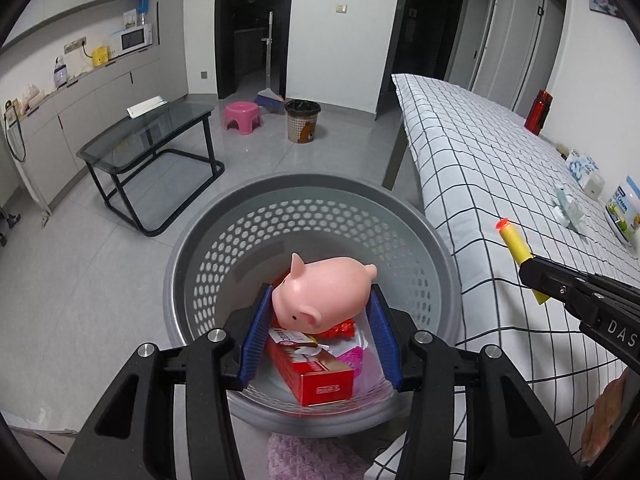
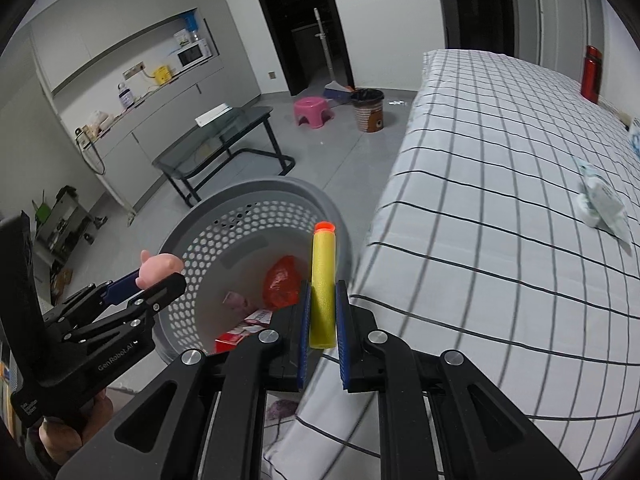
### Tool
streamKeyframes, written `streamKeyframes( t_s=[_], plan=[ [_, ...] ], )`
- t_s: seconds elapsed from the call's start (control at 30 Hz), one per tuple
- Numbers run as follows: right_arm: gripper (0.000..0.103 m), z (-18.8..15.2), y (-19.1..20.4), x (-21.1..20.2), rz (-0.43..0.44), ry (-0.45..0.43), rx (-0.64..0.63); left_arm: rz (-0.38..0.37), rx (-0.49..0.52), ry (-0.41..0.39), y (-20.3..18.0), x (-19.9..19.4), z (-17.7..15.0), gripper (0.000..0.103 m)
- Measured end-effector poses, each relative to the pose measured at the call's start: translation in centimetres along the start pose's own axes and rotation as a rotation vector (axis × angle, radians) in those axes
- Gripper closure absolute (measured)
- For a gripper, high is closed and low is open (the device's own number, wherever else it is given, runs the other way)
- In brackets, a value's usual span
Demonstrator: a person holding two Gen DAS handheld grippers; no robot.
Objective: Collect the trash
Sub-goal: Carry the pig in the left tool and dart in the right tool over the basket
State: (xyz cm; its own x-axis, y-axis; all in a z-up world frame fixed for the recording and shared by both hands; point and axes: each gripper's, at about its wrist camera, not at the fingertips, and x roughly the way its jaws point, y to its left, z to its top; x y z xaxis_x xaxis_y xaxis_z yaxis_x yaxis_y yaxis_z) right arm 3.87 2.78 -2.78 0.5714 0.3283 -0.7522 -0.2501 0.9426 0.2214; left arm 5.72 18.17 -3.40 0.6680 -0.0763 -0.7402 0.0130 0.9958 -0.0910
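Note:
My left gripper (image 1: 320, 300) is shut on a pink toy pig (image 1: 320, 294) and holds it above a grey perforated basket (image 1: 224, 248). The basket holds a red box (image 1: 316, 376), a red wrapper (image 2: 282, 282) and pink scraps. My right gripper (image 2: 322, 292) is shut on a yellow foam dart with an orange tip (image 2: 323, 280), held upright over the basket's right rim (image 2: 280, 188), beside the bed edge. The pig (image 2: 158, 266) and left gripper (image 2: 160, 276) show at the left of the right wrist view; the dart (image 1: 516, 246) and right gripper (image 1: 532, 276) show at the right of the left wrist view.
A bed with a checked sheet (image 1: 480, 168) lies to the right, with crumpled wrappers (image 2: 600, 200), a tub (image 1: 624, 212) and a red bottle (image 1: 538, 112) on it. A glass table (image 1: 148, 136), a pink stool (image 1: 242, 116) and a brown bin (image 1: 302, 120) stand on the floor beyond.

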Motion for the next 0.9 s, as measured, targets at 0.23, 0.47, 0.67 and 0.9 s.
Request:
streamKeyframes(
  t_s=[0.23,0.47,0.67,0.9],
  plan=[
    [0.091,0.2,0.8,1.2,0.006,0.018,-0.018,0.007,-0.020,0.016,1.0,1.0,-0.3,0.056],
    [0.091,0.6,1.5,2.1,0.009,0.029,-0.030,0.001,-0.039,0.034,1.6,1.9,-0.3,0.056],
    [0.091,0.4,1.6,3.0,0.019,0.042,-0.037,-0.003,-0.042,0.037,2.0,2.3,-0.3,0.056],
    [0.091,0.7,2.0,3.9,0.041,0.055,-0.053,-0.002,-0.051,0.055,2.4,2.6,-0.5,0.056]
  ],
)
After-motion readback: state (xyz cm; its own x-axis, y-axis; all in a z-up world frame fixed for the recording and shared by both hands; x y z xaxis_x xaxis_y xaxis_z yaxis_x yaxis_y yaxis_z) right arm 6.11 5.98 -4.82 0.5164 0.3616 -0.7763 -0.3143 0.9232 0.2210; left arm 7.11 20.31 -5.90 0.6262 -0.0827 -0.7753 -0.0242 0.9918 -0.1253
